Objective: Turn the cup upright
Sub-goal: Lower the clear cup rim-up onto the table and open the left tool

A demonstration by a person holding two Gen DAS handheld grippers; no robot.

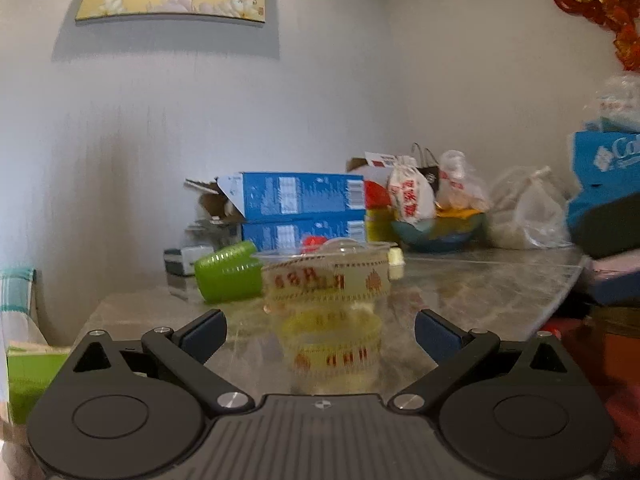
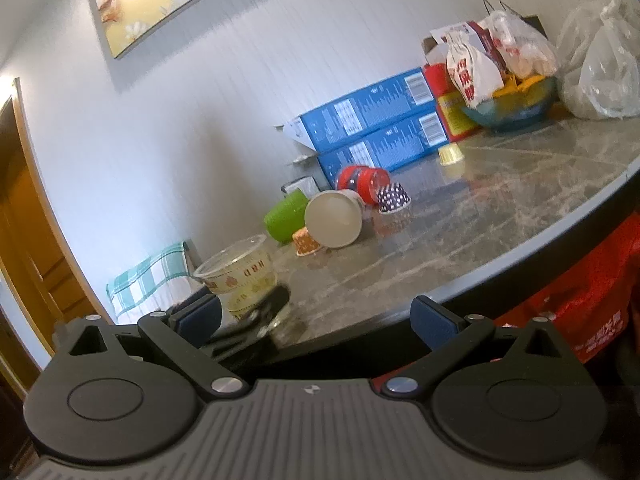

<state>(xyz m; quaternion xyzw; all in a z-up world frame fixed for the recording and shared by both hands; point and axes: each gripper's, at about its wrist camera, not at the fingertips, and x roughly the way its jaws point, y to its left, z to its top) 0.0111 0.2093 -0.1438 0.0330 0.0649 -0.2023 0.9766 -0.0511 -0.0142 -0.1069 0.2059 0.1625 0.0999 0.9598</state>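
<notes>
A clear plastic cup (image 1: 326,304) with red and yellow print stands upright, mouth up, on the marble table (image 1: 480,280). My left gripper (image 1: 320,332) is open with the cup between its blue pads, which stand apart from its sides. In the right wrist view the same cup (image 2: 236,276) stands near the table's front left edge with the left gripper's finger (image 2: 272,304) beside it. My right gripper (image 2: 316,316) is open and empty, off the table's front edge.
A green cup (image 2: 284,218), a white cup (image 2: 334,220), a red cup (image 2: 362,182), a small orange cup (image 2: 306,242) and a dotted cup (image 2: 394,198) lie tipped mid-table. Blue boxes (image 2: 372,128), a bowl (image 2: 512,104) and bags (image 2: 600,68) line the wall.
</notes>
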